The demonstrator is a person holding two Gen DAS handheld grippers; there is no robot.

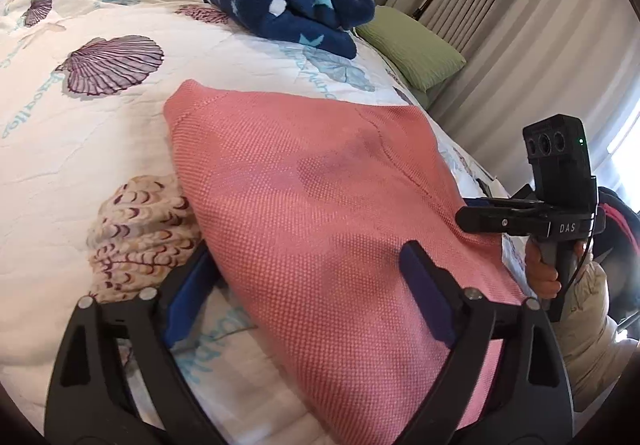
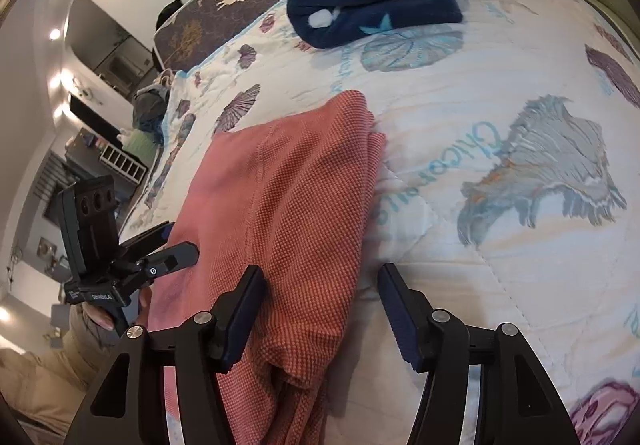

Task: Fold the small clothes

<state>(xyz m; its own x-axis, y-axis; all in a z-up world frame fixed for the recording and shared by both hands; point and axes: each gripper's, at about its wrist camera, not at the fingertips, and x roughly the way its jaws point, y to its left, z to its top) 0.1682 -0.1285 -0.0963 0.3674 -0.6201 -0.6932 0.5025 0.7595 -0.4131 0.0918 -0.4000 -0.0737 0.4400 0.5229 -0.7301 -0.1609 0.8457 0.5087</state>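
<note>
The pink knit garment (image 1: pixel 320 213) lies folded on a white seashell-print quilt (image 1: pixel 80 149), seen from the left wrist. The left gripper (image 1: pixel 308 293) stands with its jaws spread wide, the blue pads either side of the cloth's near edge and not pressing it. A dark blue star-print fleece (image 1: pixel 288 5) sits farther back, well apart, with green pillows (image 1: pixel 416 49) beyond.

From the right wrist, the pink knit garment (image 2: pixel 280 213) shows layered folds along its right edge. The right gripper (image 2: pixel 320 317) has its jaws parted over that edge, clamping nothing. The quilt (image 2: pixel 500 265) spreads to the right.
</note>
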